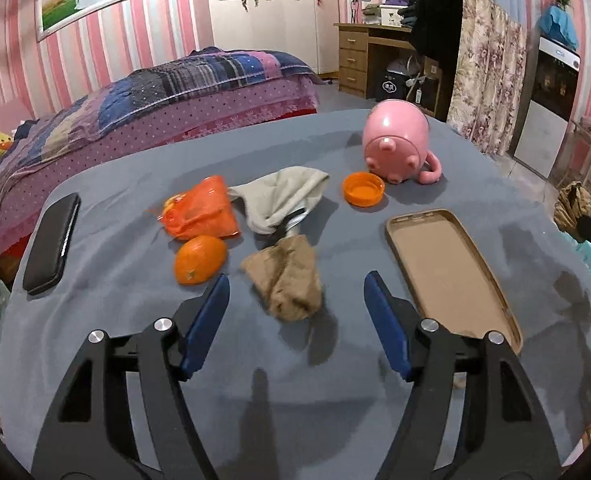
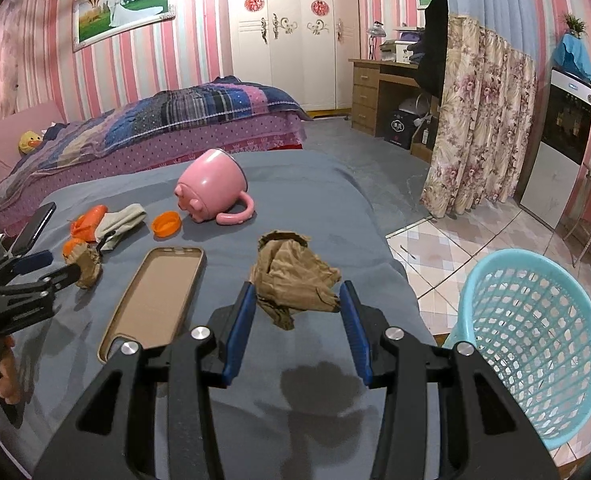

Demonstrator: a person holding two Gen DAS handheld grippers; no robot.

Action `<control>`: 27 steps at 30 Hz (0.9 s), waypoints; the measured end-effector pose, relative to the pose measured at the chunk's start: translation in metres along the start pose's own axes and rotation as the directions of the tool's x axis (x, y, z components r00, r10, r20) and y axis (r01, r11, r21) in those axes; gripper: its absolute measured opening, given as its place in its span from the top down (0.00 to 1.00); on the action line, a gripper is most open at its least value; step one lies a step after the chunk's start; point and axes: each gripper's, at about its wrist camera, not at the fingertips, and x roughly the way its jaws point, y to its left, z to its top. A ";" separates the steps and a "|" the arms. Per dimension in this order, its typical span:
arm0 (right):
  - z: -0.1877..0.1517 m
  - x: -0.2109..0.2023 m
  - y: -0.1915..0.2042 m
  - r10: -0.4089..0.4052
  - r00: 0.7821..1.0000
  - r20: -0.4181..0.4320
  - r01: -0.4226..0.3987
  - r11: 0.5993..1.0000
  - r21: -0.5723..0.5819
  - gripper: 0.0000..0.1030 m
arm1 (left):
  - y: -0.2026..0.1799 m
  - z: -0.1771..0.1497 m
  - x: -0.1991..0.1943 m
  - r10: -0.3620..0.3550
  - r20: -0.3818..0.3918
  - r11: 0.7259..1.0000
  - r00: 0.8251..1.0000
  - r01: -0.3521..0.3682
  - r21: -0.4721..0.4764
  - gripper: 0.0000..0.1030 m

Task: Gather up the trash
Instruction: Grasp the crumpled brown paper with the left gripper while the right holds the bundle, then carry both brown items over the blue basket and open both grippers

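A crumpled brown paper wad point(image 1: 289, 280) lies on the grey-covered table point(image 1: 255, 380), just beyond the tips of my left gripper point(image 1: 295, 282). Its blue pads stand wide apart on either side of the wad without pressing it, so it is open. The left gripper point(image 2: 53, 266) also shows at the left edge of the right wrist view. My right gripper point(image 2: 297, 286) is shut on a second crumpled brown paper point(image 2: 291, 276), held just above the table near its right edge. A teal mesh basket point(image 2: 535, 344) stands on the floor to the right of the table.
On the table lie an orange plastic wrapper point(image 1: 199, 212), a tangerine point(image 1: 199, 258), a grey cloth point(image 1: 283, 194), an orange cap point(image 1: 363, 188), a tipped pink mug point(image 1: 399, 144), a tan phone case point(image 1: 451, 272) and a black phone point(image 1: 51, 244). A bed stands behind.
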 end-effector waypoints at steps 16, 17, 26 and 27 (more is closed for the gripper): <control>-0.002 -0.010 -0.012 -0.035 0.999 0.022 0.035 0.999 0.003 0.58 | -0.028 0.034 -0.038 -0.055 0.094 0.998 0.994 0.052 0.029 0.81; -0.002 -0.011 -0.015 -0.041 0.999 0.024 0.041 0.999 0.006 0.58 | -0.035 0.036 -0.039 -0.068 0.099 0.997 0.993 0.065 0.034 0.81; -0.002 -0.040 -0.095 -0.235 0.970 0.055 0.231 0.970 0.074 0.58 | -0.140 0.058 -0.040 -0.252 0.122 0.962 0.960 0.235 0.138 0.81; -0.004 -0.043 -0.111 -0.263 0.963 0.051 0.257 0.961 0.103 0.58 | -0.148 0.058 -0.039 -0.264 0.120 0.958 0.957 0.246 0.145 0.81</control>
